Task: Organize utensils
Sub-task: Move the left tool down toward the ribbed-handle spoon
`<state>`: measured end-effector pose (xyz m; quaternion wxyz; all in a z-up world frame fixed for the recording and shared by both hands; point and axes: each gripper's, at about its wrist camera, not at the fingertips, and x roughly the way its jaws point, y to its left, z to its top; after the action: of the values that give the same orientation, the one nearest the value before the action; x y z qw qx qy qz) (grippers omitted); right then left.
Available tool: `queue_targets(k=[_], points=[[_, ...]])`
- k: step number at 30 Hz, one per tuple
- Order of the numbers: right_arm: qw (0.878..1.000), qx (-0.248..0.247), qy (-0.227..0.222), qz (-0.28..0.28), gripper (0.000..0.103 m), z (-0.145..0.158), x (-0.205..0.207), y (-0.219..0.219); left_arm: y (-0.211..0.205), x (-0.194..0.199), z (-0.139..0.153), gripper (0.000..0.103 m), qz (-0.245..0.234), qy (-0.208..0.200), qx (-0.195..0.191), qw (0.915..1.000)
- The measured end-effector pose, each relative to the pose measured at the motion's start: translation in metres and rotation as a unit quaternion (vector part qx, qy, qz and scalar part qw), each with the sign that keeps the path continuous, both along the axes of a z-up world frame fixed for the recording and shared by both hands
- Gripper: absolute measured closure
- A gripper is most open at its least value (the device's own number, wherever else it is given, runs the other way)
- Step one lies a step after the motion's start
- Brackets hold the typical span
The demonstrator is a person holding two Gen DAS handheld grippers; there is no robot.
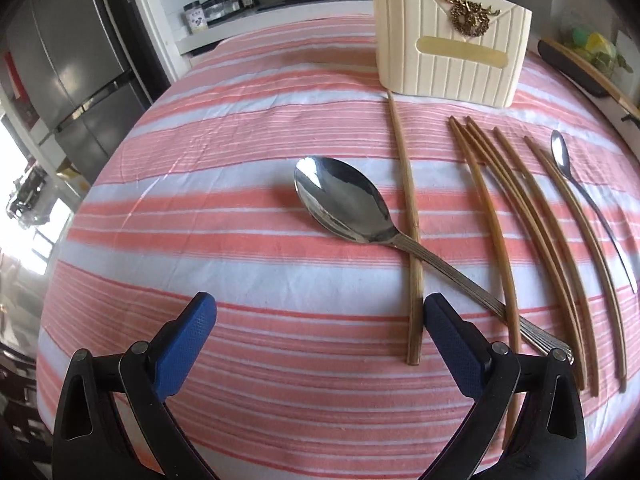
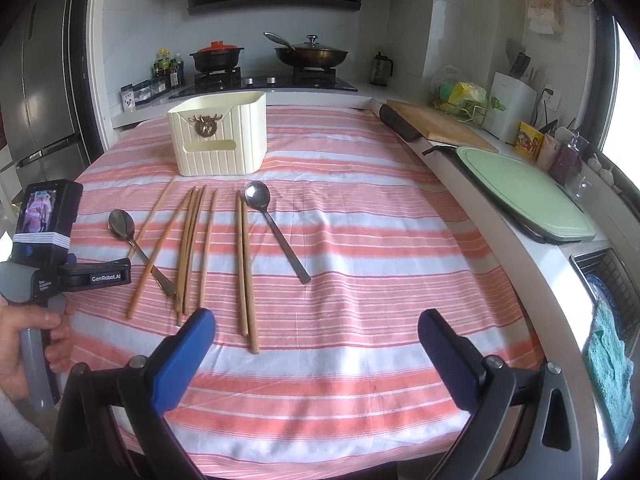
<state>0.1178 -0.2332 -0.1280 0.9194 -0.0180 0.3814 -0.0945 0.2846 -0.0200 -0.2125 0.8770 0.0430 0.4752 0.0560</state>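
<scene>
- Left gripper (image 1: 320, 312): fingers spread wide, empty; big spoon (image 1: 340, 204) just ahead between them.
- Right gripper (image 2: 316, 328): fingers wide, empty; chopsticks (image 2: 246, 264) ahead-left, holder (image 2: 218, 136) beyond.

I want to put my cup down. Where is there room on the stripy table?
Bare cloth lies right of the plain spoon, toward the green board, and left of the big spoon. It is crowded between the spoons, where chopsticks lie before the cream box.
</scene>
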Motion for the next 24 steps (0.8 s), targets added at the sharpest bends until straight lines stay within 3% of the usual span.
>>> queue_targets(k=[2, 5, 7, 9, 11, 15, 24], points=[[1.0, -0.002, 0.001, 0.0, 0.0, -0.001, 0.001, 0.0, 0.011, 0.005, 0.0, 0.003, 0.001, 0.002, -0.012, 0.9999], [1.0, 0.0, 0.007, -0.004, 0.0, -0.005, 0.004, -0.002, 0.027, 0.009, 0.0, 0.023, -0.018, 0.008, -0.063, 0.9978], [1.0, 0.001, 0.011, -0.007, 0.0, -0.008, 0.006, -0.004, 0.026, 0.009, 0.003, 0.044, -0.031, 0.003, -0.057, 0.9979], [1.0, 0.004, 0.013, -0.004, 0.0, -0.009, 0.01, -0.004, 0.022, 0.01, 0.005, 0.081, -0.057, 0.0, -0.059, 0.9966], [1.0, 0.01, 0.012, 0.005, 0.0, -0.01, 0.016, -0.007, 0.015, 0.011, 0.005, 0.095, -0.073, 0.0, -0.045, 0.9963], [1.0, 0.013, 0.011, 0.009, 0.0, -0.01, 0.035, -0.018, 0.012, 0.007, 0.005, 0.096, -0.071, -0.007, -0.031, 0.997], [0.999, 0.0, 0.033, 0.016, 0.0, -0.022, 0.052, -0.03, 0.06, -0.047, 0.008, 0.096, -0.01, 0.006, -0.055, 0.9984]])
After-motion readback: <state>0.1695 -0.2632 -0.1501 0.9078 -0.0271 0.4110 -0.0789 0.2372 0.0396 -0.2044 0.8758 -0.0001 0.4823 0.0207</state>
